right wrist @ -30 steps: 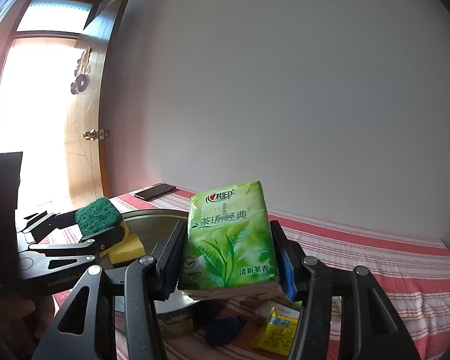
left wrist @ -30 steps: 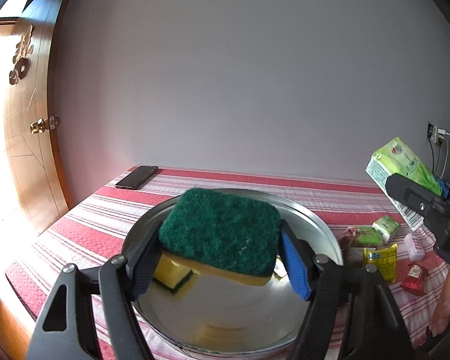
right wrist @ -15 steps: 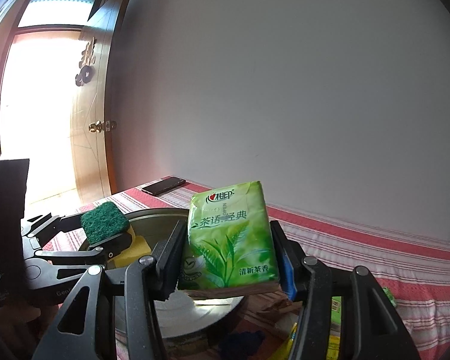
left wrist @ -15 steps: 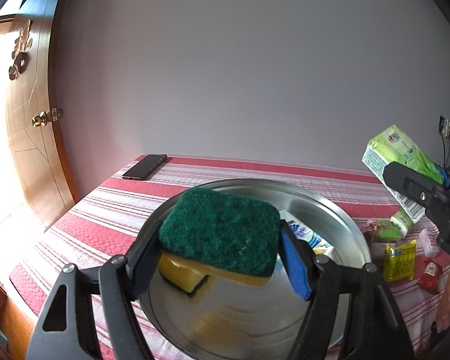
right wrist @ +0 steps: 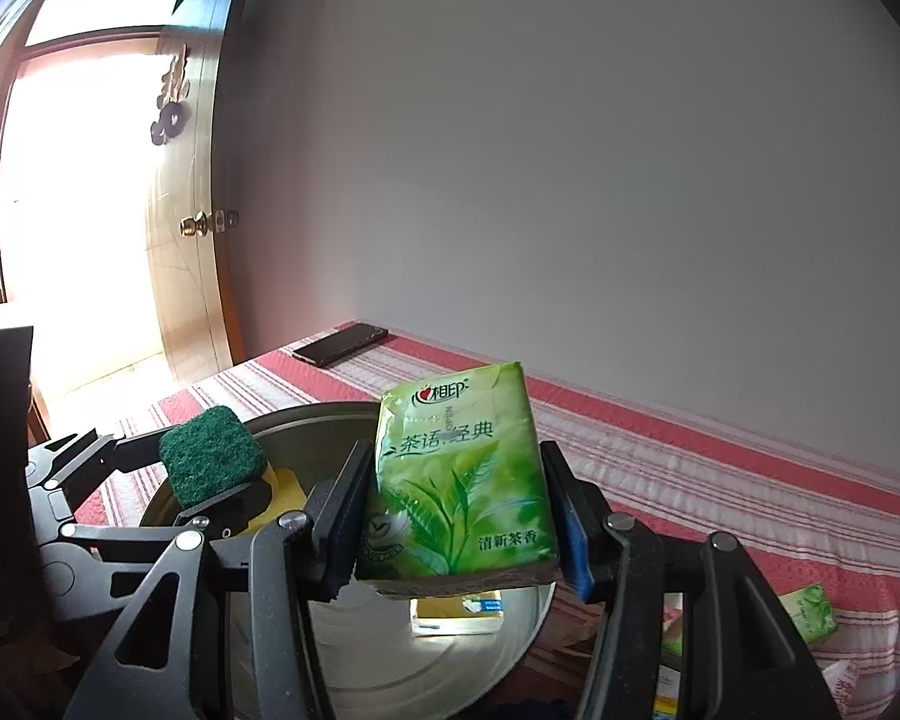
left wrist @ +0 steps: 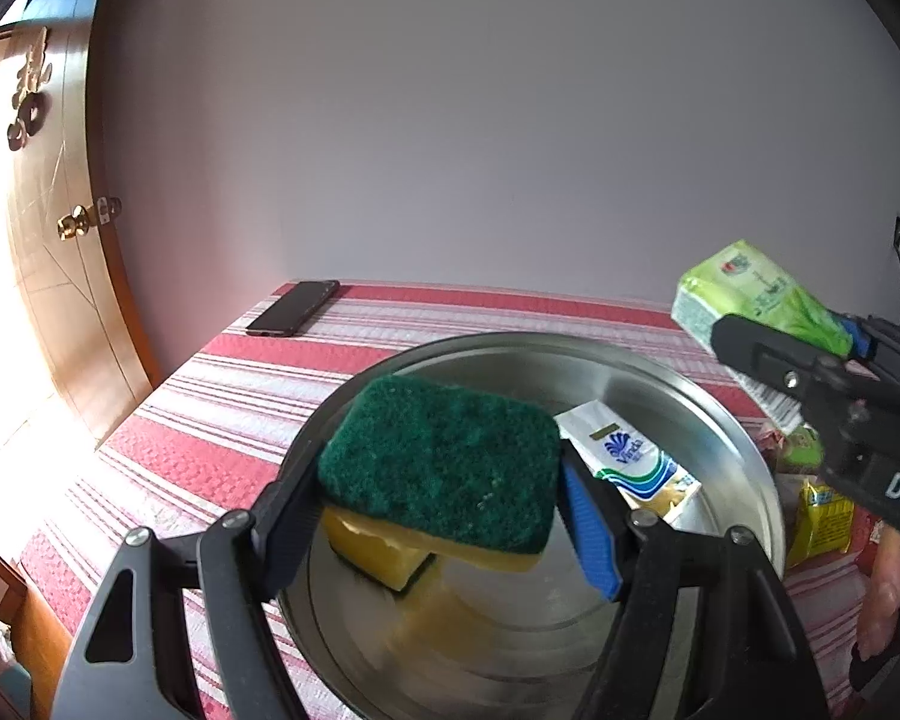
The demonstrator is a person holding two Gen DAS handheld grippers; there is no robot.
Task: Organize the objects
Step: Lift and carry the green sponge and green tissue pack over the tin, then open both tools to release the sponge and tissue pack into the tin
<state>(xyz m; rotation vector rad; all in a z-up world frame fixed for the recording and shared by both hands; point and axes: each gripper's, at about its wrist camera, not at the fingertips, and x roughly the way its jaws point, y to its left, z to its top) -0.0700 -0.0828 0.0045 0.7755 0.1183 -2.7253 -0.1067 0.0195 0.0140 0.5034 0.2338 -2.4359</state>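
Both grippers have drifted further over the metal basin (left wrist: 744,450) since a second ago, and a white-and-gold tissue pack (left wrist: 630,462), hidden at first, now shows on the basin floor at the far right.

From the left wrist view, the left gripper (left wrist: 444,480) is clamped on a sponge (left wrist: 441,468), green scouring side up, yellow foam beneath. Its long axis runs left to right across the fingers, tilted a little so the right end sits lower. It hangs above the basin, not touching the floor. Directly under it lies a second sponge (left wrist: 378,552), yellow side up with its dark pad underneath, resting on the basin floor near the left wall.

From the right wrist view, the right gripper (right wrist: 450,516) grips a green tissue pack (right wrist: 459,474) by its two long sides. The pack stands on end, printed face toward the camera, its long axis pointing up and slightly away, with the logo at the top. It is held over the near right part of the basin.

The basin sits on a table with a red-and-white striped cloth (left wrist: 222,420). A black phone (left wrist: 294,315) lies flat at the far left corner, well apart from the basin. Small green and yellow packets (left wrist: 819,519) lie on the cloth just right of the basin. A wooden door (right wrist: 192,228) stands open at the left.
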